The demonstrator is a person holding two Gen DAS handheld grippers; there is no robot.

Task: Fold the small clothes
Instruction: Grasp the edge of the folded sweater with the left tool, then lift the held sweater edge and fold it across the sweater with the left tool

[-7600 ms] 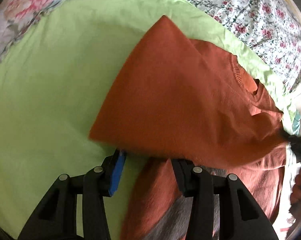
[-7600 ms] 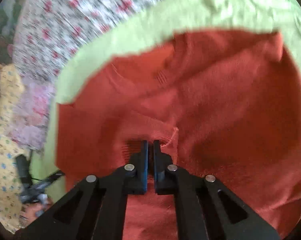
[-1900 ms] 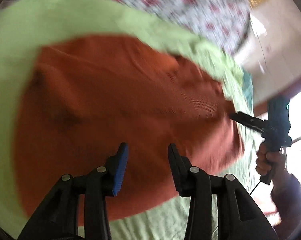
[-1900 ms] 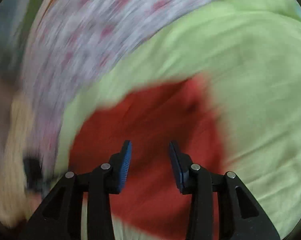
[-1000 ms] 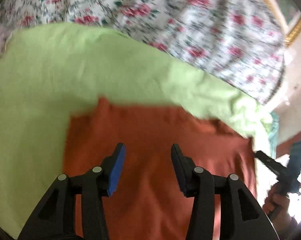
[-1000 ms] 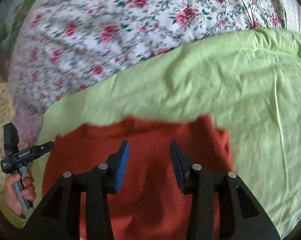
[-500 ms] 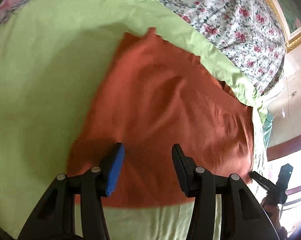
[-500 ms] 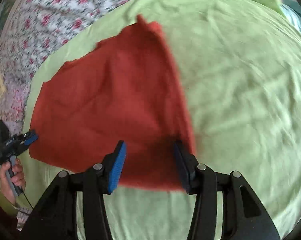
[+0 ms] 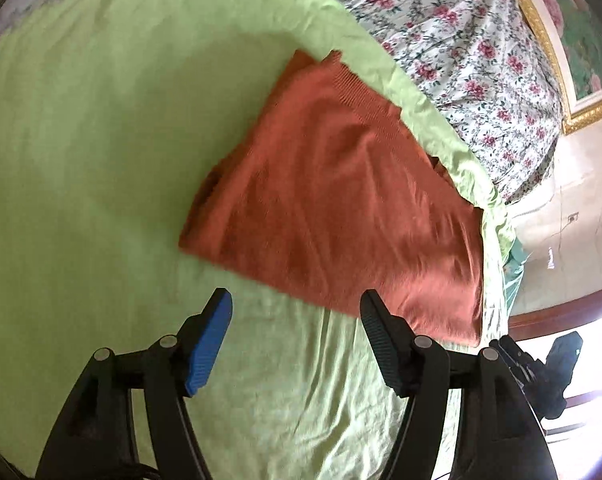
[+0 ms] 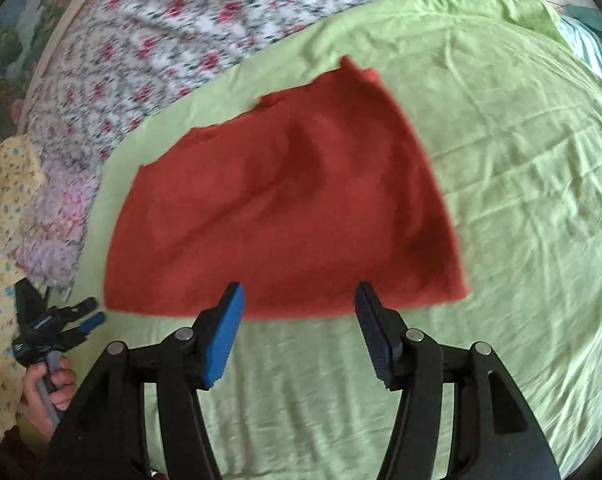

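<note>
A rust-orange knit top lies folded flat on a light green sheet. It also shows in the right wrist view. My left gripper is open and empty, just short of the top's near edge. My right gripper is open and empty, at the near edge of the top from the other side. The left gripper also shows in the right wrist view at the far left, held in a hand. The right gripper shows at the lower right of the left wrist view.
A floral bedspread lies beyond the green sheet, also in the right wrist view. A yellow patterned cloth and a pink fluffy cloth lie at the left. A gold picture frame hangs on the wall.
Both grippers have let go of the top and drawn back from it. The top now lies folded on the sheet, and both jaws stand wider apart.
</note>
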